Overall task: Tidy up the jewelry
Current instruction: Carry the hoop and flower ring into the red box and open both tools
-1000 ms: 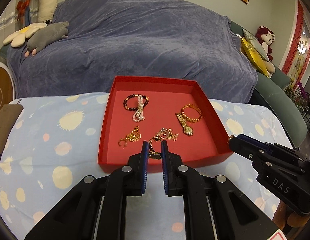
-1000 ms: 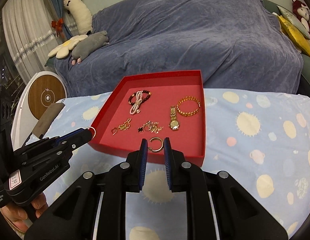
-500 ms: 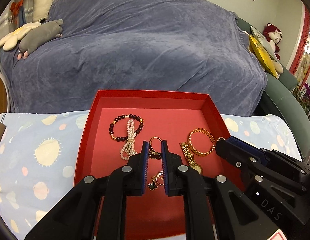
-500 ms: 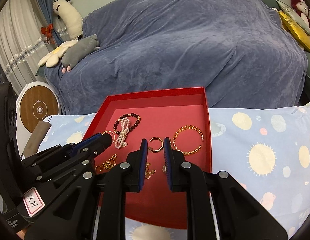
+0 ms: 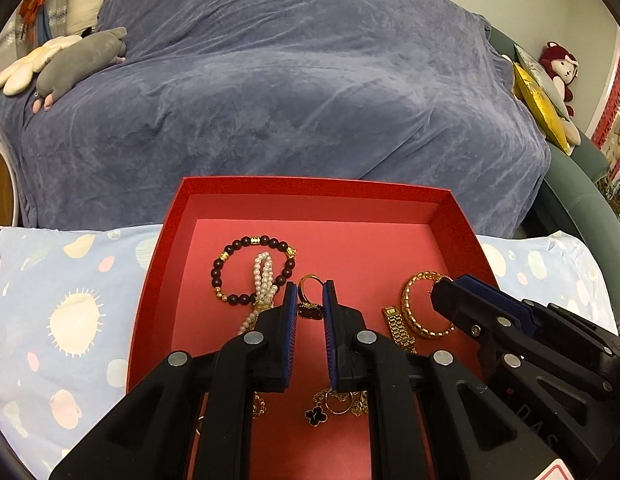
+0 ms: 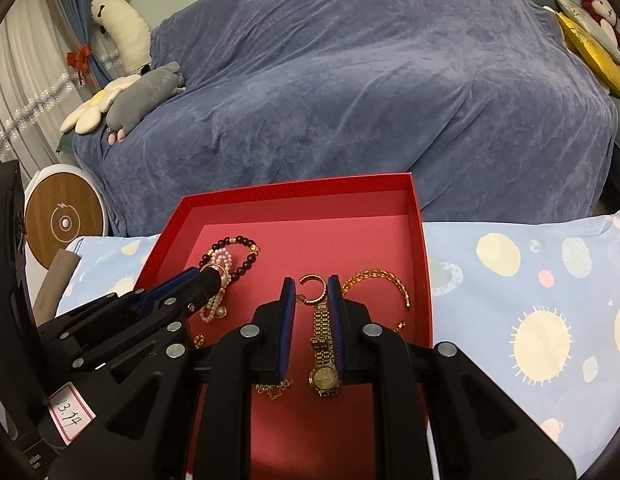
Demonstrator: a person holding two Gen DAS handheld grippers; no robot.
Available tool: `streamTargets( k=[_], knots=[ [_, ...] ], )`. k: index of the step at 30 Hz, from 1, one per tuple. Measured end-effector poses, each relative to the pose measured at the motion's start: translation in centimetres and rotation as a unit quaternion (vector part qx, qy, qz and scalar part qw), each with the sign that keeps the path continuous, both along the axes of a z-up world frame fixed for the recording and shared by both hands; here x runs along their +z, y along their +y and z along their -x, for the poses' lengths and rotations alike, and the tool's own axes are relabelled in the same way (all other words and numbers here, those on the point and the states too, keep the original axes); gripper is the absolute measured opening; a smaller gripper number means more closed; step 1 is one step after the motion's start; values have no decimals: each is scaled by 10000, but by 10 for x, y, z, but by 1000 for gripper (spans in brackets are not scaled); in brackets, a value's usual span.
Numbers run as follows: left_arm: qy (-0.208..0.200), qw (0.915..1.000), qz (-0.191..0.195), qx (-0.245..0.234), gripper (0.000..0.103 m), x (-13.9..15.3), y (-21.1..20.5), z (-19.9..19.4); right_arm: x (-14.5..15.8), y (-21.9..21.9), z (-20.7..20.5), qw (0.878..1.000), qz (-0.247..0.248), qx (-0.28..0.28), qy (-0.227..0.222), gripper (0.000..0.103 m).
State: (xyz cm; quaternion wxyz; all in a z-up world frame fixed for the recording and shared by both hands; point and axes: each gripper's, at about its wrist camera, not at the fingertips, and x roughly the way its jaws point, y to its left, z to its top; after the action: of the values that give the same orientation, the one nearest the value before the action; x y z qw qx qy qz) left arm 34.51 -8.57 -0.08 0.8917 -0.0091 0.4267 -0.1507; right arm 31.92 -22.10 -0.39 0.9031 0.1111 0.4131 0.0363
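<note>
A red tray (image 5: 310, 186) (image 6: 420, 240) sits on the patterned cloth. My left gripper (image 5: 310, 300) is shut on a gold ring with a dark stone (image 5: 309, 310) and holds it over the tray, right of the dark bead bracelet (image 5: 234, 248) and pearl bracelet (image 5: 264, 276). My right gripper (image 6: 312, 294) is shut on an open gold hoop (image 6: 312, 288) over the gold watch (image 6: 324, 354), beside the gold chain bracelet (image 6: 380, 278). Each gripper shows in the other's view (image 5: 446, 296) (image 6: 208, 278).
A clover pendant and chains (image 5: 330, 406) lie near the tray's front. A blue-covered sofa (image 5: 290, 80) stands behind the table, with plush toys (image 6: 142, 96) at left and cushions (image 5: 542, 104) at right. A round white and wood device (image 6: 64, 224) stands at far left.
Both grippers have moved forward from the tray's front edge to over its middle, each still holding its piece.
</note>
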Motion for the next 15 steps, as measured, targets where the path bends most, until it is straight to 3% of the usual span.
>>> streamTargets(
  k=[3,4,8,12,14,15],
  knots=[
    [48,10000,71,51,15,-4,2,-4,-2,1,-4,10000,-3,22,8,17],
    [39,10000,33,60,24,-4,2,-4,-2,2,-5,10000,15,34,-9,17],
    [-131,9997,-59,195,43,-1,6,-1,2,2,-2,10000,28,2,-48,17],
    [-234,9995,28,207,45,11,17,12,14,-1,14,9998,-58,-2,-164,20],
    [-354,9992,-64,197,47,16,20,23,19,-1,23,9998,-33,46,-194,32],
    [-381,9990,-125,202,49,18,22,27,20,0,29,9998,29,62,-208,32]
  ],
)
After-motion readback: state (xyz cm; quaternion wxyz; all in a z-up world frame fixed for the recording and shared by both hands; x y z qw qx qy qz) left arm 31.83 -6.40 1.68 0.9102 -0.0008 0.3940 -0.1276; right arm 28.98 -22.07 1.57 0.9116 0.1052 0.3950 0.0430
